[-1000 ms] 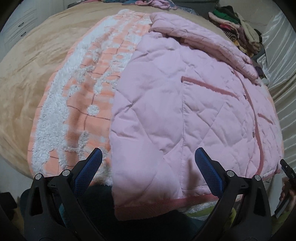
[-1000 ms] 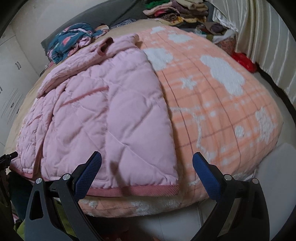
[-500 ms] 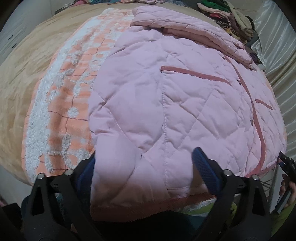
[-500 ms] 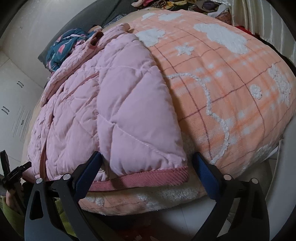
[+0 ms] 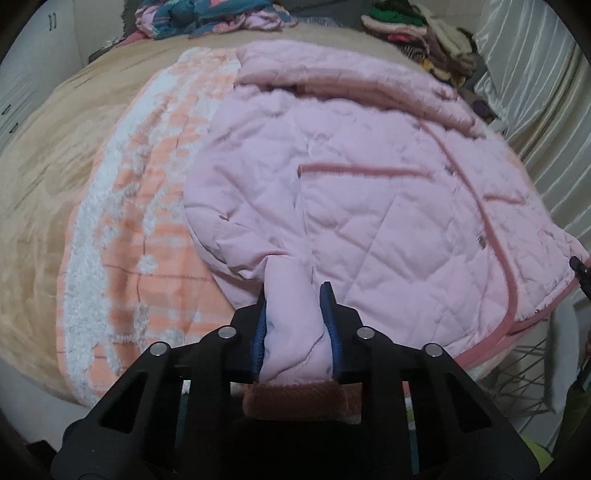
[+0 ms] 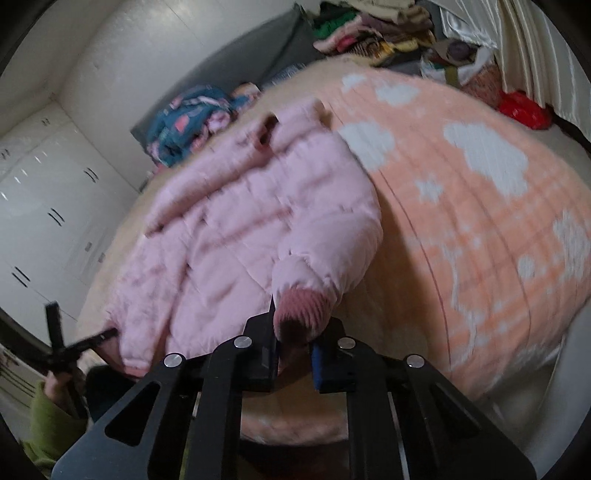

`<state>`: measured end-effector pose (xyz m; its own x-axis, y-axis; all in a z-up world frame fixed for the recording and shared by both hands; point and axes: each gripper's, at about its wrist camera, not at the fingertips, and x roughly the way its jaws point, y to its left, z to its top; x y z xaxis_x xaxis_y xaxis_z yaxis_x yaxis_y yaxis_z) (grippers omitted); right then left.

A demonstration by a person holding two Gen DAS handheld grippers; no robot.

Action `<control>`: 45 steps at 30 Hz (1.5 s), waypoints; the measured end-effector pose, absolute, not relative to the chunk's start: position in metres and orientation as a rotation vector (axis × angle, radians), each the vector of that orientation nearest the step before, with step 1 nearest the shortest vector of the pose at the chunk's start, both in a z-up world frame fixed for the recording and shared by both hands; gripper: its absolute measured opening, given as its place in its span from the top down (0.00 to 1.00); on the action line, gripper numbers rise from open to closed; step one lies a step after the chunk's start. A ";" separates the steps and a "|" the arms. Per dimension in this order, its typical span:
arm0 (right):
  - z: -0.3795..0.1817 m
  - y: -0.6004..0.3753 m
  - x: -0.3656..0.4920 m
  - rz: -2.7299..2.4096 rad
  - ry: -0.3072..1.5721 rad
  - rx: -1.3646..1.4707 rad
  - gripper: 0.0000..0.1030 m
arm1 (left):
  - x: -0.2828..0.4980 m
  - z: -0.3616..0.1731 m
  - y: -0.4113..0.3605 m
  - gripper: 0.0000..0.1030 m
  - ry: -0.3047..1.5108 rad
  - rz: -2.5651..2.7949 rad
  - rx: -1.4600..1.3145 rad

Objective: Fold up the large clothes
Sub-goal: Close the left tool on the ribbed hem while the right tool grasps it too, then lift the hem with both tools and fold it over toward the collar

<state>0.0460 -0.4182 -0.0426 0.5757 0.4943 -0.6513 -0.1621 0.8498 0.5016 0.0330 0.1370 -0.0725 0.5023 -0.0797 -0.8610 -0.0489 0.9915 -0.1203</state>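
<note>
Left gripper (image 5: pixel 295 291): blue-padded jaws just closed, now pinching a bunched fold of the pale pink quilted padded jacket (image 5: pixel 369 192) at its near hem, darker pink ribbed hem band (image 5: pixel 295 402) showing just below the pads. Right gripper (image 6: pixel 295 325): jaws likewise just closed, now clamped on the jacket's other near corner, dark pink ribbed trim puckered up between the pads. In the right wrist view, that corner raised off the bedding, quilting curling into a rounded roll behind the grip; picture blurred there.

Beyond the jaws: rest of the jacket spread flat, front up, dark pink piping along the opening and across a pocket slit, one sleeve folded over the far end. Beneath it, a peach-orange plush blanket with white cloud and star shapes (image 6: pixel 480 192), jacket covering one side of it, the other side bare. Under the blanket, a tan fleece bed cover (image 5: pixel 48 177).

Further out: a crumpled teal patterned garment (image 6: pixel 192 122) at the far end of the bed, a stack of folded clothes (image 6: pixel 373 33) in the far corner, shiny pale curtain (image 5: pixel 535 74) alongside, white cupboard doors (image 6: pixel 44 206) on the opposite wall. At the lower left edge of the right wrist view, a hand in a green sleeve (image 6: pixel 48 424) holding the other gripper.
</note>
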 end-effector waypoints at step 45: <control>0.050 -0.404 0.126 0.411 0.704 0.460 0.90 | 0.008 -0.062 0.168 0.38 1.072 -0.068 -0.291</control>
